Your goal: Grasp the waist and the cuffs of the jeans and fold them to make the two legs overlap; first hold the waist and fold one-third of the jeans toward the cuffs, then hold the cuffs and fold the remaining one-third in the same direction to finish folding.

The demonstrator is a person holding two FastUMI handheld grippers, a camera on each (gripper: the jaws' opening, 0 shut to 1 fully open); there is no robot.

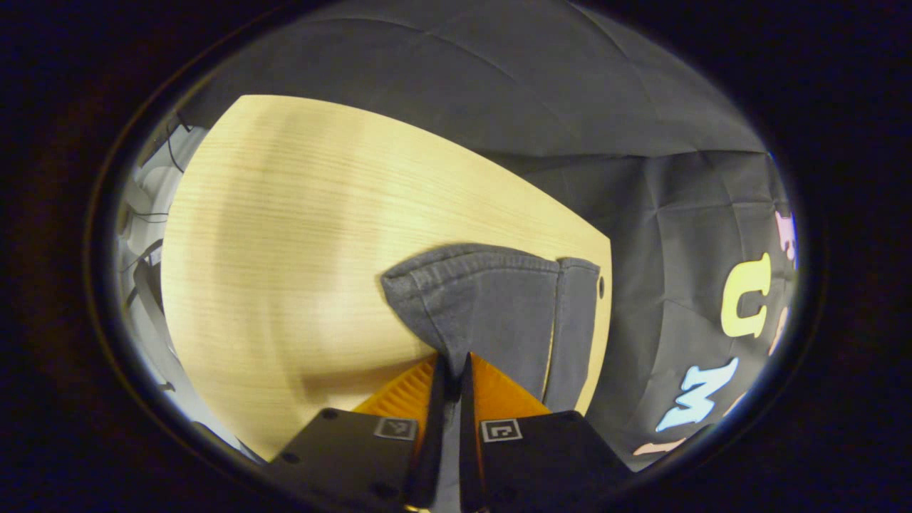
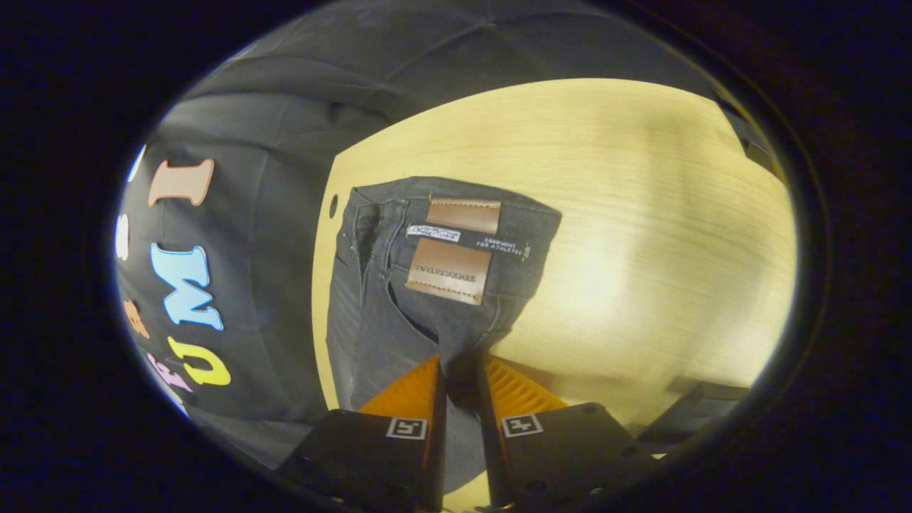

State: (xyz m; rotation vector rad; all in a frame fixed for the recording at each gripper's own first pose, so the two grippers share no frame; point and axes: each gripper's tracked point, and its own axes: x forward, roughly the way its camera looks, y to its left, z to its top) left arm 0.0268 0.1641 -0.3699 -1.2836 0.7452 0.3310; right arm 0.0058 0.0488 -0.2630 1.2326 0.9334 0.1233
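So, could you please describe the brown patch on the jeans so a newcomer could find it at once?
On the pale wooden table lie dark jeans, held by the right gripper. At their waistband sits the brown leather patch, the only tan piece on the dark denim.

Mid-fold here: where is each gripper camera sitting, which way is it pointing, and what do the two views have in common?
Left gripper view: rides the left gripper, looking along its closed fingers at the cuffs on the table.
Right gripper view: rides the right gripper, looking along its fingers at the waist with its leather patch.
Shared: the same jeans, the table and the booth wall.
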